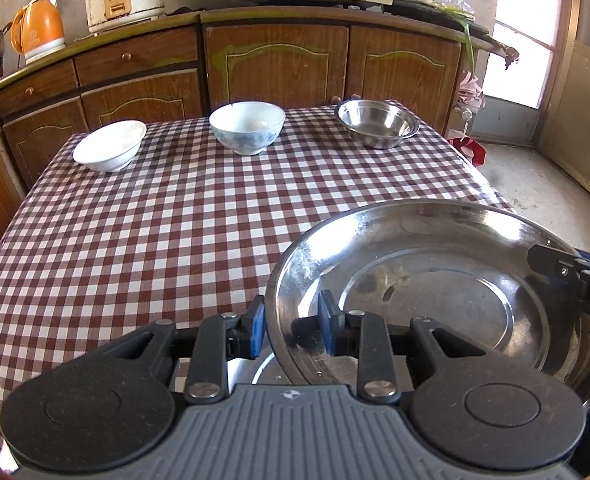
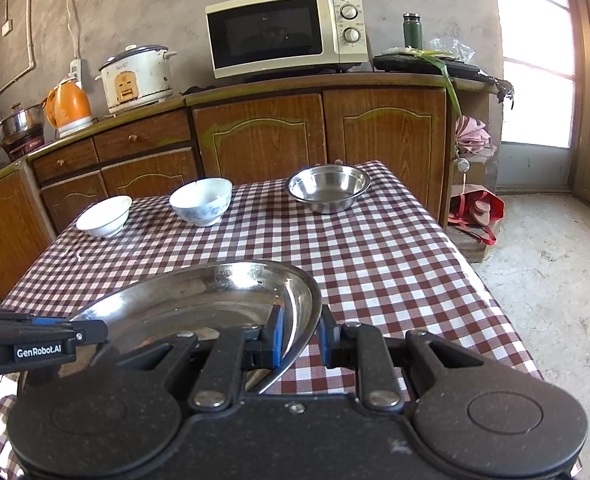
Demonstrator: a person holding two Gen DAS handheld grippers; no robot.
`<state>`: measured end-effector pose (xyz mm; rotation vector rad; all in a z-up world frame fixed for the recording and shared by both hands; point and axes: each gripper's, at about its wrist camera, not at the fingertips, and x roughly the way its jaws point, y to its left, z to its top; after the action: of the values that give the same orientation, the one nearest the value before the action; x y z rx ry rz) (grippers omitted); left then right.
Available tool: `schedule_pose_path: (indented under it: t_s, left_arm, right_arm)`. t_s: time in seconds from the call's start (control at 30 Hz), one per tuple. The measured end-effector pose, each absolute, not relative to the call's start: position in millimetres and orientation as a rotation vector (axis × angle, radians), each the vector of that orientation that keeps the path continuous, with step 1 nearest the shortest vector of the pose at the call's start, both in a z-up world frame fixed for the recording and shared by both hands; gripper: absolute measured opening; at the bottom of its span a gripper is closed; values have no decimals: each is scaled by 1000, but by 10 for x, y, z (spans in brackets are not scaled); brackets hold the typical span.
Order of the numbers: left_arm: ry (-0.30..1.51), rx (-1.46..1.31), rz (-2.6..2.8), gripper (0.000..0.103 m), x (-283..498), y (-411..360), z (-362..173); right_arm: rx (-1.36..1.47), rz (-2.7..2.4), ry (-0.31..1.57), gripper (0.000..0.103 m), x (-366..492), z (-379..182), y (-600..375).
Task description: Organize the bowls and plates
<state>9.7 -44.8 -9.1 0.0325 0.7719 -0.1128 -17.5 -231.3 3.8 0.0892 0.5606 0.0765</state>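
Steel plate (image 1: pixel 435 292) gripped by both tongs, white rim beneath, perhaps

We see a grey plaster wall (image 2: pixel 175 8) behind wooden cabinets (image 2: pixel 263 136) bearing a microwave (image 2: pixel 287 32), rice cooker (image 2: pixel 137 78) and orange kettle (image 2: pixel 69 108). Daylight pours through the window (image 2: pixel 535 60) onto the concrete floor (image 2: pixel 555 280). A checked cloth (image 2: pixel 375 248) covers the counter.
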Motion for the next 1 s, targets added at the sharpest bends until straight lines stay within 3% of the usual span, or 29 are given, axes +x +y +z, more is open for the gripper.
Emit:
schedule_pose_path:
  t_s: [1.0]
  left_arm:
    - [846, 50, -64, 29, 139, -203, -422]
  right_arm:
    - [47, 126, 679, 24, -77, -367, -1989]
